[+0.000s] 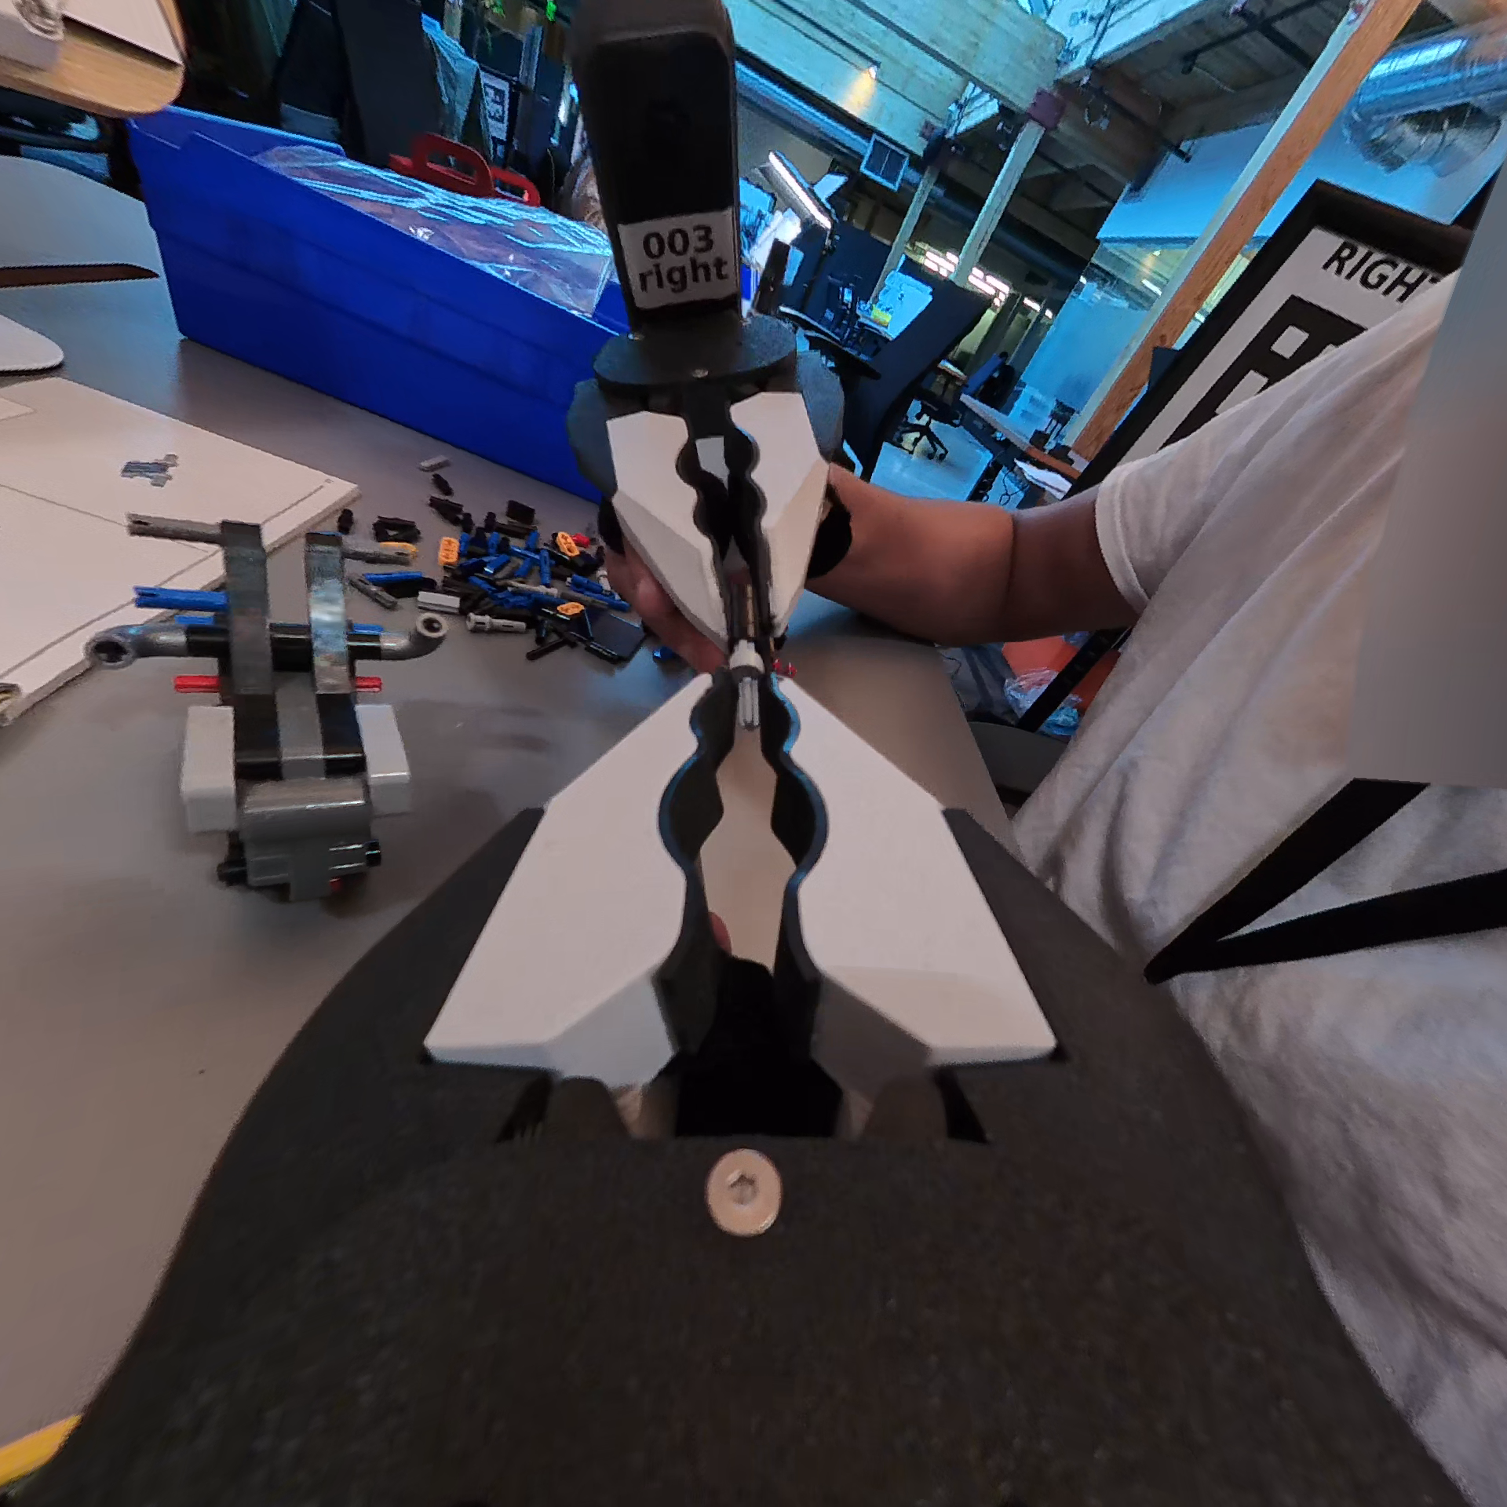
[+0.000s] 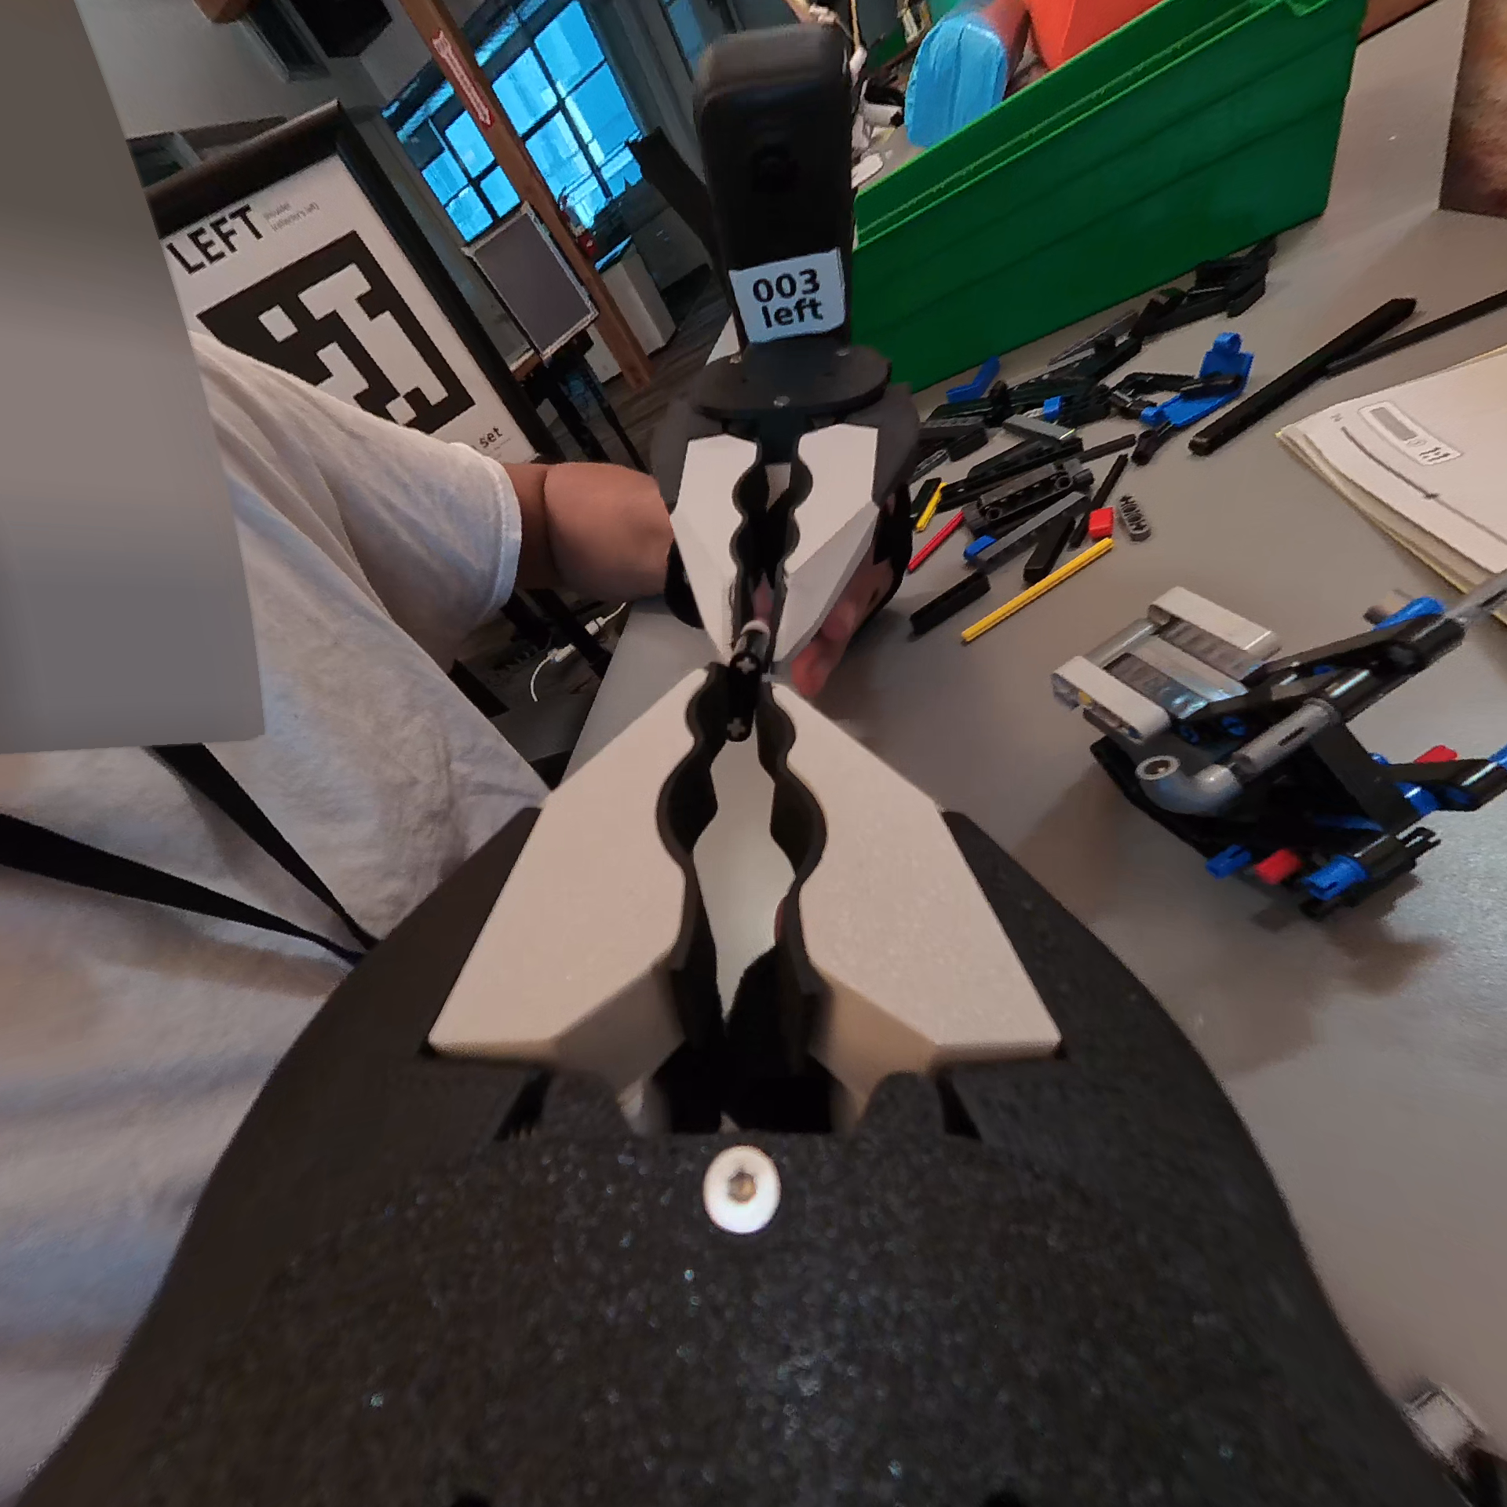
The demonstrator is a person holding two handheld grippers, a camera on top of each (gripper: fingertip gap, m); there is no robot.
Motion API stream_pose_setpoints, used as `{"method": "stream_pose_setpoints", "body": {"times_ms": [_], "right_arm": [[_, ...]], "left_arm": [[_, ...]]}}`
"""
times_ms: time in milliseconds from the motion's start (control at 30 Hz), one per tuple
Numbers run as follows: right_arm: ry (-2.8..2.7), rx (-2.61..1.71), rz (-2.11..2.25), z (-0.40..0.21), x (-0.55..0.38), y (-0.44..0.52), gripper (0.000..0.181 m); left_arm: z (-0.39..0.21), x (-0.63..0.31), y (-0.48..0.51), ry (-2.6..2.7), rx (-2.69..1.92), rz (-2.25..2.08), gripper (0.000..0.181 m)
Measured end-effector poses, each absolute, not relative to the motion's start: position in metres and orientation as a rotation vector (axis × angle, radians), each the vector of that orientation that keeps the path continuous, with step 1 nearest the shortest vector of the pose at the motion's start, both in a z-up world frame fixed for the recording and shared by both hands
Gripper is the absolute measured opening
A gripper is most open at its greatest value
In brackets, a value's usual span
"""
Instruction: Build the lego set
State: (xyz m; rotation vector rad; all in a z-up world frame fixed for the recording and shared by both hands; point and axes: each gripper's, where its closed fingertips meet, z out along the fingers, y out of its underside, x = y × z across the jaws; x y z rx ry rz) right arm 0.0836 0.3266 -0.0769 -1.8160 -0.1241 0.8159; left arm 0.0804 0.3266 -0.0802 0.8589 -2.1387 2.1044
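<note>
My left gripper point(image 1: 746, 693) is shut on a small white pin point(image 1: 749, 708). My right gripper point(image 2: 738, 703) is shut on a short black connector point(image 2: 740, 693) with cross-shaped holes. The two grippers face each other tip to tip above the table's near edge, and the two pieces meet end to end. The right gripper point(image 1: 746, 644) shows opposite in the left wrist view, and the left gripper point(image 2: 762, 640) shows opposite in the right wrist view. The partly built black, grey and blue model point(image 1: 285, 718) stands on the grey table and also shows in the right wrist view point(image 2: 1272, 750).
Several loose pieces point(image 1: 522, 571) lie beyond the model, more in the right wrist view point(image 2: 1060, 473). A blue bin point(image 1: 367, 269) and a green bin point(image 2: 1101, 179) stand behind. An instruction booklet point(image 1: 122, 530) lies by the model. A person in a white shirt point(image 1: 1264, 734) sits close. Left and right tips are no more than a few centimetres apart.
</note>
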Motion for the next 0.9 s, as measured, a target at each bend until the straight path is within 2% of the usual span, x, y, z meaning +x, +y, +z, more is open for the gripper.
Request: {"method": "stream_pose_setpoints", "body": {"times_ms": [367,733,900], "right_arm": [[-0.266,-1.966,0.753,-0.113,0.053,0.334,0.007],[-0.194,-1.947,0.708,-0.103,0.079,0.329,0.006],[-0.089,-1.877,0.761,-0.094,0.089,0.335,0.006]], "left_arm": [[-0.089,0.072,0.315,-2.271,0.793,2.029,0.004],[-0.085,0.086,0.332,-2.191,0.893,2.069,0.000],[-0.086,0.089,0.332,-2.148,0.908,2.041,0.023]]}}
